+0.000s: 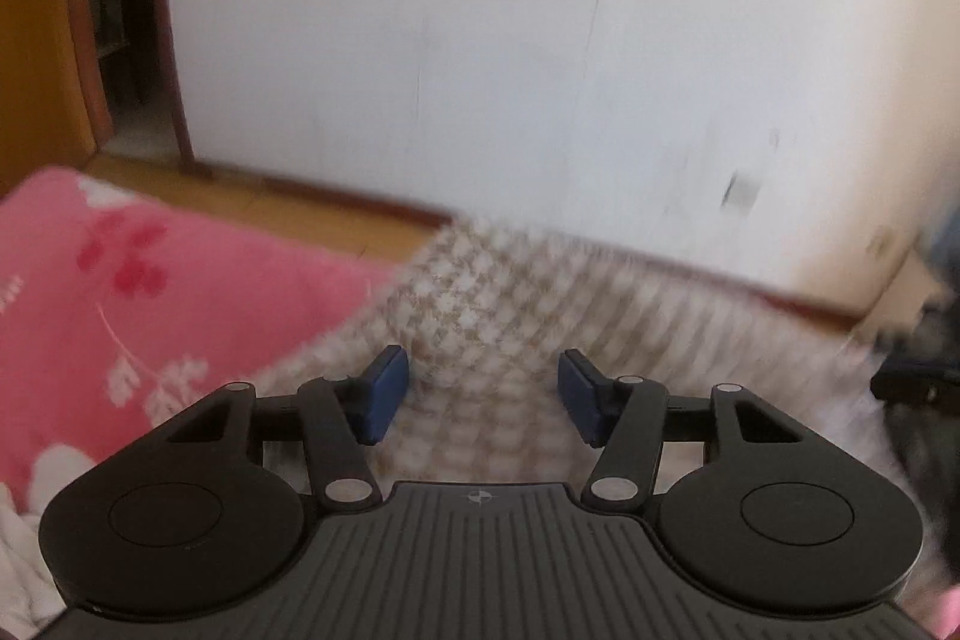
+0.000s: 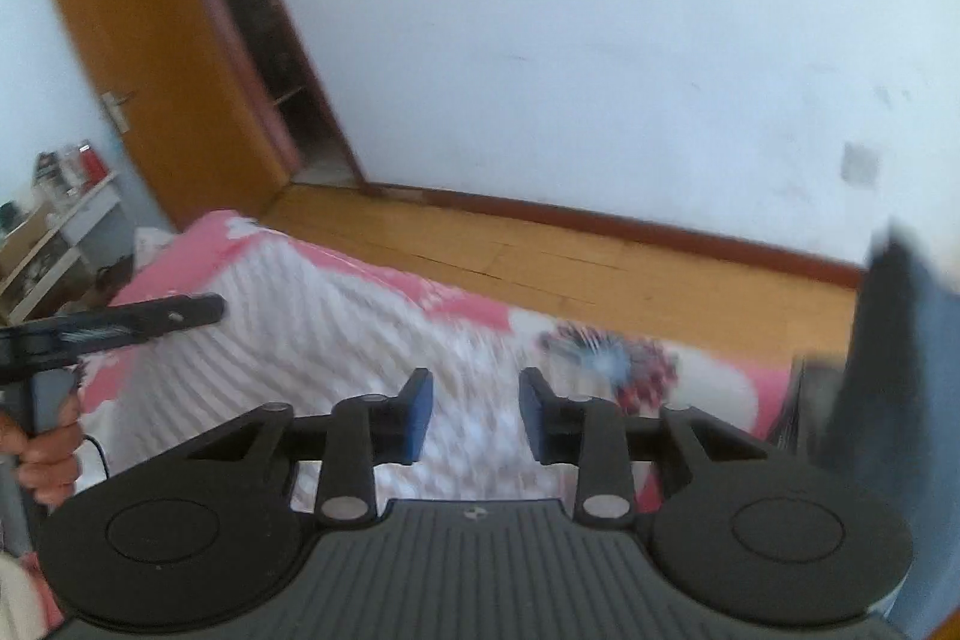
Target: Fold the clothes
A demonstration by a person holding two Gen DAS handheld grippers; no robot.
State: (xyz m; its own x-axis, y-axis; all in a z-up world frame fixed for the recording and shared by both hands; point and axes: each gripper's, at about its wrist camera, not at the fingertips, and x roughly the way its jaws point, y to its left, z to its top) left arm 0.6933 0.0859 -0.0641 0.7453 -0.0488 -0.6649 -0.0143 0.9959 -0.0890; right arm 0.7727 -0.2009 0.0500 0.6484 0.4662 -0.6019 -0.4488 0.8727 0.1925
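The left hand-held gripper [image 1: 483, 397] is spread, nothing between its 2 blue pads [image 1: 384, 394]. Just ahead of and beneath it lies the checked garment [image 1: 480, 304] on the pink bed [image 1: 120, 280]. The right hand-held gripper [image 2: 475, 415] is also spread and empty above the same cloth; a hand [image 2: 45, 454] grips the other tool at its left.

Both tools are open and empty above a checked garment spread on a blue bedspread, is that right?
Not quite: the bedspread is pink with a flower print, not blue, as the left wrist view shows. The rest holds: the left tool and right tool are open and empty above the checked garment.
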